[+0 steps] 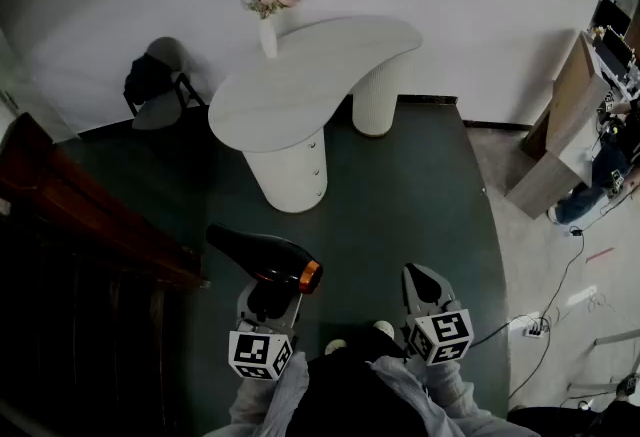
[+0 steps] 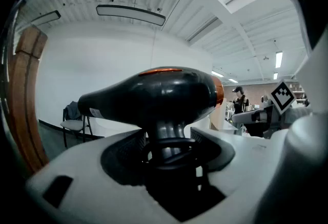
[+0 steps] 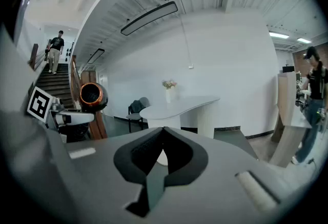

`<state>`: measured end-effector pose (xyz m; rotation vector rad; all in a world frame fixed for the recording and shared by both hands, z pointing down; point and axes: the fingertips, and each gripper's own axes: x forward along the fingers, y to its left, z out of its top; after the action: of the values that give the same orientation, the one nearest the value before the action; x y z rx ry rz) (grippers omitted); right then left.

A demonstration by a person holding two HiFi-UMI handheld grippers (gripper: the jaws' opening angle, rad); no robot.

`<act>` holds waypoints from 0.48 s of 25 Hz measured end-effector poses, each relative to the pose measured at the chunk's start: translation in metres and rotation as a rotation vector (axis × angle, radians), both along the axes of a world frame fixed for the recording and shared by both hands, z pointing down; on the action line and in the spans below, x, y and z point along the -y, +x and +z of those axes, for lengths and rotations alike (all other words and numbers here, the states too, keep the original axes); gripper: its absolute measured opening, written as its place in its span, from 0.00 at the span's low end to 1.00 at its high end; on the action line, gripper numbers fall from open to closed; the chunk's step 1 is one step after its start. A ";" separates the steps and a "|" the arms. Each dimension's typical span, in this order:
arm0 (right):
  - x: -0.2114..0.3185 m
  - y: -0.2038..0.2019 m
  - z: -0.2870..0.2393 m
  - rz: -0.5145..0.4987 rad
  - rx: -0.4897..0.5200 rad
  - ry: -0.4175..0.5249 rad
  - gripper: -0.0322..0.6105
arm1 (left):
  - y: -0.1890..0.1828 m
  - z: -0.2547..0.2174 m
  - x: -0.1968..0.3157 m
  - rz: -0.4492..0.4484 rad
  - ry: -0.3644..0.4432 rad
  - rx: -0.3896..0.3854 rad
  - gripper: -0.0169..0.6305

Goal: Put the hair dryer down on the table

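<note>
Left tool (image 1: 268,303) clamped on hair dryer (image 1: 258,253) handle; right tool (image 1: 424,282) closed, empty.

We see soft, even light from long white ceiling lamp strips (image 2: 130,14), with pale glints on the glossy black hair dryer (image 2: 154,97); the dark green floor (image 1: 400,205) lies dim, edges bow and blacken, the nearest foreground blurs
</note>
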<state>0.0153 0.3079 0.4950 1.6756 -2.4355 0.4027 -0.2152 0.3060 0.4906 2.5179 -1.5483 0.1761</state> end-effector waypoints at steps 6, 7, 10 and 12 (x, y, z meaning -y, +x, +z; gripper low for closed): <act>-0.012 -0.013 -0.002 0.001 0.011 0.015 0.06 | -0.011 0.002 -0.013 0.009 -0.003 0.010 0.45; -0.013 -0.016 -0.003 -0.002 0.016 0.026 0.06 | -0.014 0.003 -0.015 0.009 -0.003 0.009 0.45; -0.018 -0.024 -0.002 -0.006 0.003 0.035 0.06 | -0.020 0.006 -0.018 0.005 -0.006 0.007 0.45; -0.021 -0.027 0.000 -0.003 -0.006 0.026 0.06 | -0.024 0.008 -0.021 0.002 -0.008 0.004 0.45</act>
<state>-0.0121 0.3285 0.4949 1.6809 -2.4488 0.3668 -0.2395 0.3269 0.4982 2.5144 -1.5431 0.1877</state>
